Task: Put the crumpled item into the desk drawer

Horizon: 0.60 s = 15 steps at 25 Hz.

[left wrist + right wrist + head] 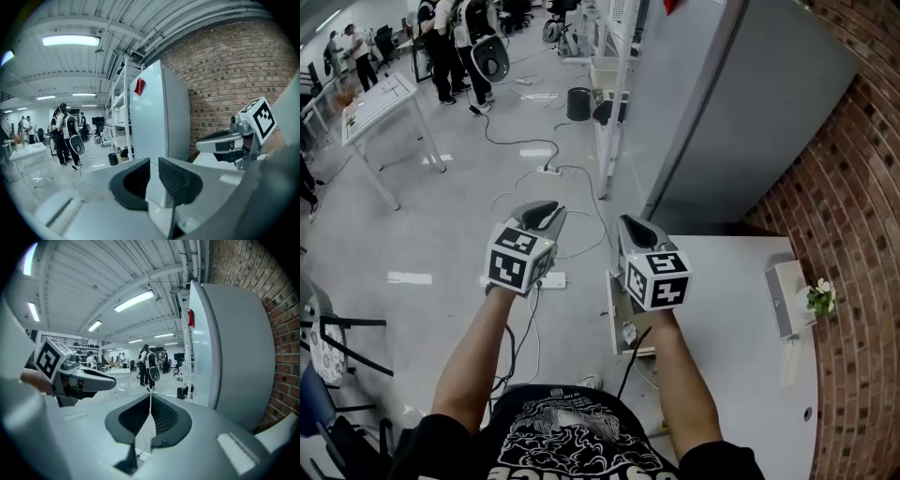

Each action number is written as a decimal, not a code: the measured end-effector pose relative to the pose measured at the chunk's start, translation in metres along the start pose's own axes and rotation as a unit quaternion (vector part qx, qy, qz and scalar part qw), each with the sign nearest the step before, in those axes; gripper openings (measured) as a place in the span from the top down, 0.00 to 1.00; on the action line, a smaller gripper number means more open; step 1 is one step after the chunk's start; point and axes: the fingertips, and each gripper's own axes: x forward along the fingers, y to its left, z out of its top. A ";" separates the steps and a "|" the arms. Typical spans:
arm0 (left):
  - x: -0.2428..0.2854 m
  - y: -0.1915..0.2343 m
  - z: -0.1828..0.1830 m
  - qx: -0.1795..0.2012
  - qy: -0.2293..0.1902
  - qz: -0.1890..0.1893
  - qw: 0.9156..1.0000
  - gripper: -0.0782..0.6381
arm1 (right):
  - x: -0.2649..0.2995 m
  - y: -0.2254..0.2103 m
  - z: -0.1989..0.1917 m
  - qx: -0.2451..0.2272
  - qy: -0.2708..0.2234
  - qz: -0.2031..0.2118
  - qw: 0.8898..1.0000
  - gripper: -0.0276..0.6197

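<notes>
Your left claw [153, 161] stands slightly apart with nothing in the gap. Your right claw [150, 397] is closed tip to tip, also on nothing. Both hang raised side by side, the right one above the drawer [619, 323], which juts open from the left edge of the tabletop [731, 328]. A small pale lump [628, 334] lies in that drawer. It may be the crumpled item, but it is too small to tell.

The risks, as I judge them: lower your right arm without looking and you could knock the open drawer or jam the claw on its rim. Step sideways and the power strip [553, 279] on the floor could catch your foot.

Count:
- two claws
- one drawer
- one lump
- one box [783, 298] and one plant [818, 296] at the tabletop's right edge
- one grey cabinet [750, 112] beyond
- at least three people [441, 37] far off
</notes>
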 end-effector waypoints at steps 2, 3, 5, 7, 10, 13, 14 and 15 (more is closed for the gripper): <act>-0.006 0.008 -0.002 -0.008 0.004 0.012 1.000 0.81 | 0.004 0.005 0.005 -0.002 -0.003 0.012 1.000 0.96; -0.009 0.012 -0.002 -0.011 0.006 0.017 1.000 0.82 | 0.006 0.008 0.006 -0.004 -0.003 0.017 1.000 0.96; -0.016 0.016 0.001 -0.011 0.007 0.026 1.000 0.82 | 0.009 0.011 0.009 -0.006 -0.004 0.024 1.000 0.96; -0.022 0.021 0.000 -0.015 0.006 0.035 0.999 0.83 | 0.010 0.012 0.010 -0.007 -0.005 0.029 1.000 0.96; -0.026 0.030 -0.002 -0.025 0.000 0.049 0.998 0.84 | 0.011 0.010 0.012 -0.006 -0.009 0.029 1.000 0.96; -0.027 0.034 -0.003 -0.033 0.000 0.058 0.998 0.84 | 0.011 0.006 0.012 -0.007 -0.009 0.027 1.000 0.96; -0.026 0.034 -0.004 -0.035 0.002 0.059 0.998 0.84 | 0.010 0.004 0.012 -0.007 -0.008 0.027 1.000 0.96; -0.025 0.034 -0.004 -0.035 0.003 0.059 0.998 0.84 | 0.010 0.002 0.012 -0.006 -0.008 0.026 1.000 0.96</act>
